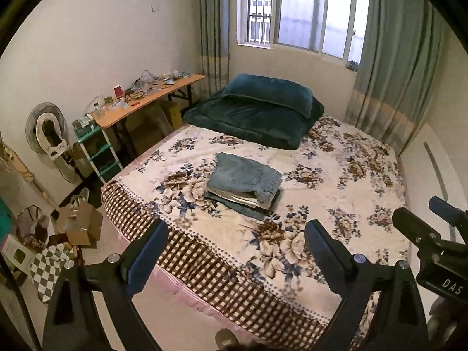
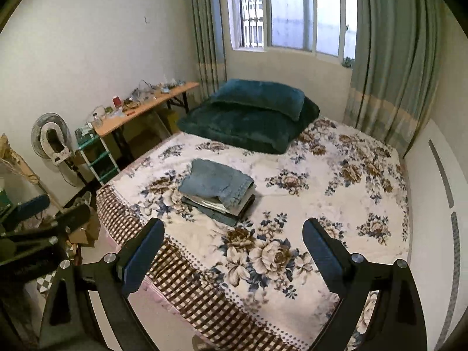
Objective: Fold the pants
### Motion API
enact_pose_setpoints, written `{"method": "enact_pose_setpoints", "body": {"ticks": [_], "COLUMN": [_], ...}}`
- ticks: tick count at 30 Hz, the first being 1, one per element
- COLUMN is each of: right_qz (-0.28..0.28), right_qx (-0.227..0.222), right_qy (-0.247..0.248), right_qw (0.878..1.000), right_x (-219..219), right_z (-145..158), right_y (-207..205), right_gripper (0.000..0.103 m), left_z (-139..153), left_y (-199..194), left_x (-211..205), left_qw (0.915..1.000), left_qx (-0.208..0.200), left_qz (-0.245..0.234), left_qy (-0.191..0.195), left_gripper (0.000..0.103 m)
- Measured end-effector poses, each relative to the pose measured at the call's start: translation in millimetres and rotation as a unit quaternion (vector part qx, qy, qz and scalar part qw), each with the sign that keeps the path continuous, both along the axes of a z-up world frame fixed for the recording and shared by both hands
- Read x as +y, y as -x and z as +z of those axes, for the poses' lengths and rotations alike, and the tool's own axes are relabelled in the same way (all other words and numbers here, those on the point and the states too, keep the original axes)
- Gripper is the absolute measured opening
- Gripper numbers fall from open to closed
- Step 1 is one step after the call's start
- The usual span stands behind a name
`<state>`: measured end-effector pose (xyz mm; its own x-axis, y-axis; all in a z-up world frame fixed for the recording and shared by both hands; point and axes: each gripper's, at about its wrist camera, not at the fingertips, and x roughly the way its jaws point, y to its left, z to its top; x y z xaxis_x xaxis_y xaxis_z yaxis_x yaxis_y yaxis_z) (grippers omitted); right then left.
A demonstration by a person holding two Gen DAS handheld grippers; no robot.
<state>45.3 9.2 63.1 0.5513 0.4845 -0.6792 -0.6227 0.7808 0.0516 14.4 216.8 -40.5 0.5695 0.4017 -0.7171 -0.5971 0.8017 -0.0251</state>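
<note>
A pile of folded pants lies near the middle of the bed, with light blue jeans on top of darker folded pairs; it also shows in the right wrist view. My left gripper is open and empty, held back over the bed's near edge, well short of the pile. My right gripper is also open and empty, at a similar distance from the pile. The right gripper's fingers show at the right edge of the left wrist view.
The bed has a floral cover with a checked border. A folded dark green quilt and pillow lie at the head. A cluttered wooden desk, a fan and boxes stand left of the bed.
</note>
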Motion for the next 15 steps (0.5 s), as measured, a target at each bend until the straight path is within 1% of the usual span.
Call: {"method": "enact_pose_setpoints", "body": {"ticks": [2,6,10,15], "right_qz": [0.004,0.012,0.01,0.006], "right_qx": [-0.005,-0.012,-0.013,-0.007], "right_qy": [-0.002,-0.006,-0.005,-0.011], "right_qw": [1.0,1.0,1.0,1.0], "right_x": [-4,-11,-11,-11], "right_z": [11,30,33,39], "right_y": [10,25,29,30], "right_gripper": [0.098,0.098,0.098,0.098], "left_z": [3,9,10,9], "left_y": [6,14,14,2], "left_x": [-4,-8,-6,4], "left_qw": [0.9999,0.9998,0.9998,0.9998], "left_qx": [-0.005,-0.014,-0.013,-0.011], "left_qz": [-0.001,0.006,0.01,0.015], "left_qy": [0.01,0.011,0.009,0.003], "left_gripper": [0.095,0.095,0.095,0.095]}}
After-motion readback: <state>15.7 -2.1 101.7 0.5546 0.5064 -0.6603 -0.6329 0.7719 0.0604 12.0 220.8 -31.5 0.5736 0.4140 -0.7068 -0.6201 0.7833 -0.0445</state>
